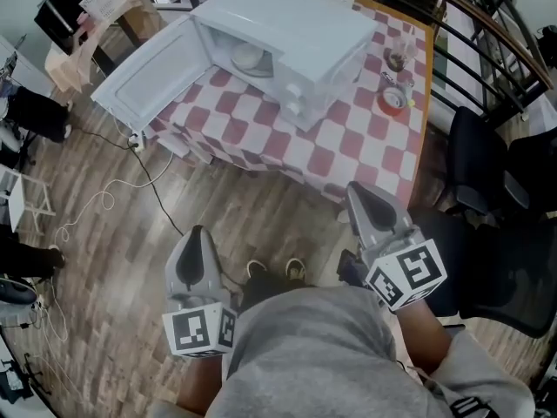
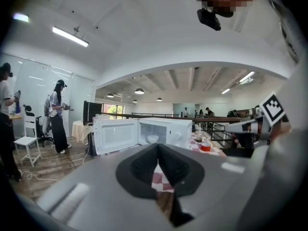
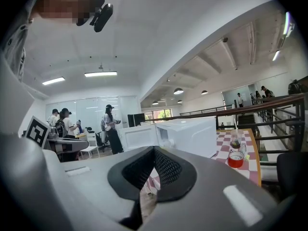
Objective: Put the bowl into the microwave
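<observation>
The white microwave (image 1: 287,33) stands on a table with a red-and-white checked cloth (image 1: 348,146), its door (image 1: 148,72) swung wide to the left. A white bowl (image 1: 246,57) sits inside the cavity; the left gripper view also shows the bowl (image 2: 152,139) in the open microwave (image 2: 168,131). My left gripper (image 1: 193,238) and right gripper (image 1: 359,194) hang low near my body, well back from the table. Both are shut and hold nothing. In the right gripper view the gripper (image 3: 154,150) points at the microwave's side (image 3: 187,136).
A red cup (image 1: 392,102) and a glass (image 1: 399,57) stand on the table's right end. A black office chair (image 1: 487,172) is at my right and a railing runs behind the table. Cables (image 1: 104,200) trail over the wooden floor. A person (image 2: 57,114) stands far left.
</observation>
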`<state>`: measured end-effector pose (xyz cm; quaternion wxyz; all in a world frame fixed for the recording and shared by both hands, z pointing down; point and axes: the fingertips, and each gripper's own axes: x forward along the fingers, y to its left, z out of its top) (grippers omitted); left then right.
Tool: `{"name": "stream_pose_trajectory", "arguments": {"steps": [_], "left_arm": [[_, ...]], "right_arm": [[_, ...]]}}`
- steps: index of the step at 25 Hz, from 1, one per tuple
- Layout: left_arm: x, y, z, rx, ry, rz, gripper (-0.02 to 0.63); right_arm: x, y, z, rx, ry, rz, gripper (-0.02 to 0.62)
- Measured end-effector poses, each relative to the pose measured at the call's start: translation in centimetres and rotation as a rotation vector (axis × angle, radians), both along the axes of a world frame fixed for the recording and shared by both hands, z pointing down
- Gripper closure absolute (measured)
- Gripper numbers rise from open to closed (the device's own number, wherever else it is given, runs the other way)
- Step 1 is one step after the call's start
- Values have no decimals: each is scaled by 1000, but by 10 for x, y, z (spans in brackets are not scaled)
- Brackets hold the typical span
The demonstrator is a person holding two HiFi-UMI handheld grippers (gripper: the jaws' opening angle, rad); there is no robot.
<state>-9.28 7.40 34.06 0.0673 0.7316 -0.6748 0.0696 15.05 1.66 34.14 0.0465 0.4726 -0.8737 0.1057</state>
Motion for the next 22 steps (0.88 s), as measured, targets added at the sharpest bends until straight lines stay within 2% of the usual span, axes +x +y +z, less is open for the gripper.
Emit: {"name": "stream_pose_trajectory", "arguments": {"steps": [22], "left_arm": [[-3,5,-1,-1,1,24,595]], "right_arm": [[-8,8,-7,7,17,0,601]]}}
